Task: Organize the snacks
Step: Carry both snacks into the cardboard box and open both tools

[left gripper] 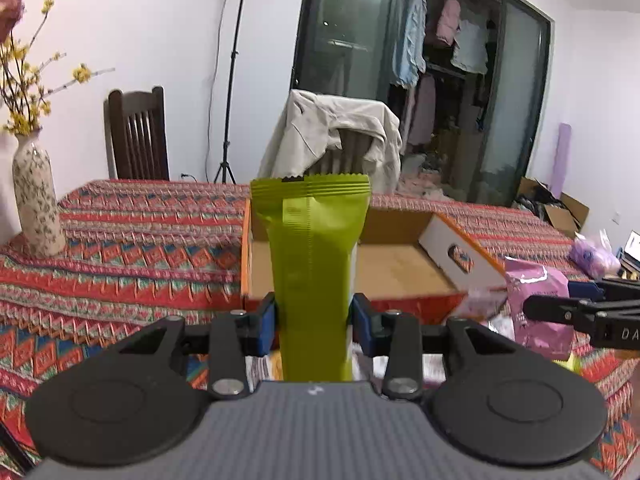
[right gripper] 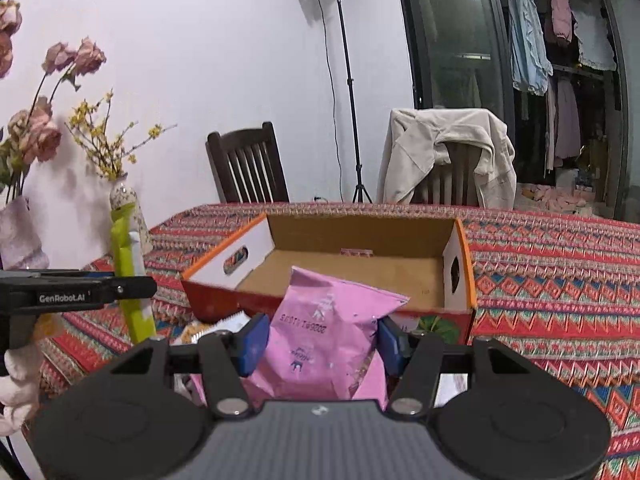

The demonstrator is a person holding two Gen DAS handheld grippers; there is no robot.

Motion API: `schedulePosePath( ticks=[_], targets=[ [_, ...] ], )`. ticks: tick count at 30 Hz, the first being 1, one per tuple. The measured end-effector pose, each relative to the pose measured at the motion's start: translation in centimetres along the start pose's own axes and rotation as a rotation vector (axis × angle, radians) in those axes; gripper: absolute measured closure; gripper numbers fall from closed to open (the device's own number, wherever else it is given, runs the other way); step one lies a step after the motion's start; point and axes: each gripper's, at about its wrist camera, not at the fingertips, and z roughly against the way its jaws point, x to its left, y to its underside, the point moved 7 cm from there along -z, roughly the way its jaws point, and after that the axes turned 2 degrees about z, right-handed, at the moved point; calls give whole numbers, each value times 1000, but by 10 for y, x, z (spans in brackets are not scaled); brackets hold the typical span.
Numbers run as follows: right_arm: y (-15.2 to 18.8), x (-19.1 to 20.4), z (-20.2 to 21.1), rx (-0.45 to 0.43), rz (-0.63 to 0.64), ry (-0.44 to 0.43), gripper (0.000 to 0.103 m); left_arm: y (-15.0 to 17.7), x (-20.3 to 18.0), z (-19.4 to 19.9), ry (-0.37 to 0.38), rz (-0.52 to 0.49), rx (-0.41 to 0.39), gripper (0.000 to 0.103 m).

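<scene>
My left gripper (left gripper: 314, 322) is shut on a tall green snack packet (left gripper: 316, 264), held upright in front of an open cardboard box (left gripper: 400, 268) with orange rims. The right gripper (right gripper: 320, 340) is shut on a pink snack bag (right gripper: 320, 336), just before the same box (right gripper: 360, 268). In the left wrist view the pink bag (left gripper: 536, 304) shows at the right, with the right gripper's black finger across it. In the right wrist view the green packet (right gripper: 128, 272) stands at the left in the left gripper's fingers (right gripper: 120, 290). A small pink item (right gripper: 356, 253) lies at the box's far wall.
A patterned red tablecloth (left gripper: 140, 248) covers the table. A flowered vase (left gripper: 36, 200) with yellow sprigs stands at the left. White packets (right gripper: 224, 324) lie before the box. Two chairs (right gripper: 248, 168), one draped with a beige jacket (right gripper: 448, 152), and a light stand (right gripper: 348, 92) stand behind.
</scene>
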Motion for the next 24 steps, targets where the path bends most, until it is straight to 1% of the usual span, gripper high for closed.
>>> schedulePosePath(
  ticks=[5, 8, 12, 18, 22, 24],
  targets=[
    [-27, -5, -8, -16, -9, 3, 46, -30, -12, -5, -4, 19, -33, 63],
    [-43, -8, -17, -22, -10, 11, 46, -47, -17, -14, -2, 38, -38, 63],
    [-63, -12, -36, -20, -16, 17, 46, -66, -26, -32, -22, 38, -53, 63],
    [-82, -23, -77, -3, -43, 25, 46, -85, -28, -75, -62, 83, -37, 63],
    [-88, -36, -111, 18, -76, 34, 46, -89, -27, -110, -100, 97, -16, 63],
    [-84, -43, -128, 37, -92, 42, 46, -87, -26, -125, -106, 103, 4, 63]
  ],
)
